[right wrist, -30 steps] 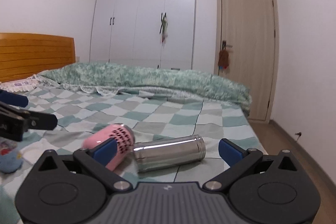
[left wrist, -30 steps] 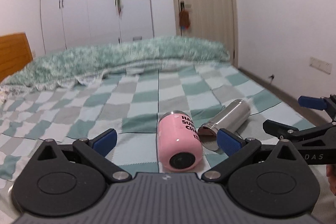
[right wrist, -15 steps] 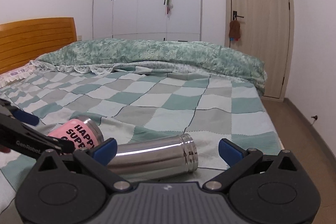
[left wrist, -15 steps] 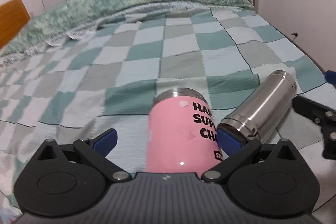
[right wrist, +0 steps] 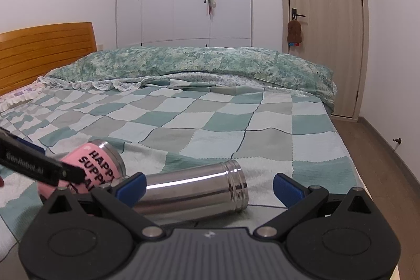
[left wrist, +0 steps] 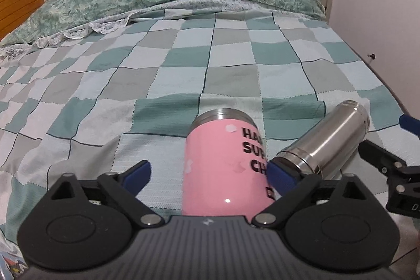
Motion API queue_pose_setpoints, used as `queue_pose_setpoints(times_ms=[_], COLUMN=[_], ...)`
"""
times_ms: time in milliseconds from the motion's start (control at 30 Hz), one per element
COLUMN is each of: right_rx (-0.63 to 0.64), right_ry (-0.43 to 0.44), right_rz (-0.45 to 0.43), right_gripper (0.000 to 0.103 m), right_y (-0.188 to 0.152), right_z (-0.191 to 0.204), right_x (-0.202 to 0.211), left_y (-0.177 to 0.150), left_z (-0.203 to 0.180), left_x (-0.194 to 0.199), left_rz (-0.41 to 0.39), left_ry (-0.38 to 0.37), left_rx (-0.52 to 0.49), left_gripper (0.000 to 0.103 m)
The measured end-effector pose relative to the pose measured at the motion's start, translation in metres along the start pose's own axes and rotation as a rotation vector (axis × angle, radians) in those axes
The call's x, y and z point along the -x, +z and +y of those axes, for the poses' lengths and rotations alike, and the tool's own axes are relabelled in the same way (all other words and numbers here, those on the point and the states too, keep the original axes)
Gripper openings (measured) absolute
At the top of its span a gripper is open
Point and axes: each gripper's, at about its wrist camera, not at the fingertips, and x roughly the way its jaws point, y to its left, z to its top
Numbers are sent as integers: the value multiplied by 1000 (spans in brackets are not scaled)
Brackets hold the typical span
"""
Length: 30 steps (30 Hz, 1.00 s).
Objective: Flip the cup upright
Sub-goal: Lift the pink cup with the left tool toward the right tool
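Observation:
A pink cup (left wrist: 223, 164) with black lettering lies on its side on the checked bedspread, its steel rim pointing away from me. My left gripper (left wrist: 210, 176) is open, its fingers on either side of the cup's body. A steel cup (right wrist: 194, 190) lies on its side just right of the pink cup (right wrist: 95, 167), its near end touching it in the left wrist view (left wrist: 325, 141). My right gripper (right wrist: 208, 185) is open with the steel cup between its fingers. The right gripper also shows at the right edge of the left wrist view (left wrist: 388, 162).
The bed's right edge (right wrist: 351, 162) runs close to the steel cup, with wooden floor beyond. A rolled green quilt (right wrist: 199, 64) lies across the far end of the bed. A wooden headboard (right wrist: 44, 49) stands at the left.
Both grippers have moved forward and lower. The pink cup now sits between the left fingers and the steel cup between the right fingers. The cups have not moved.

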Motion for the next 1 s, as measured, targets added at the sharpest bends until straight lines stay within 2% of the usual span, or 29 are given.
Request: queue_pose_setpoints(times_ms=[133, 200, 267, 500, 700, 1000], right_rx=[-4, -2, -3, -1, 21, 10], right_ry=[6, 4, 6, 9, 9, -7], right_rz=[-1, -3, -8, -23, -24, 7], right_gripper=[103, 103, 103, 103, 103, 103], right_y=[-2, -2, -1, -1, -3, -23], right_z=[-2, -1, -1, 2, 19, 62], right_x=[-1, 0, 1, 10, 41, 128], left_y=[4, 5, 6, -4, -28, -100], left_z=[-8, -13, -18, -11, -2, 9], left_x=[-10, -16, -26, -15, 22, 110], left_rz=[53, 68, 102, 66, 65, 94], left_ry=[-51, -50, -64, -78, -125, -234], left_rx=[-32, -42, -44, -20, -16, -18], left_gripper=[96, 94, 86, 84, 84, 84])
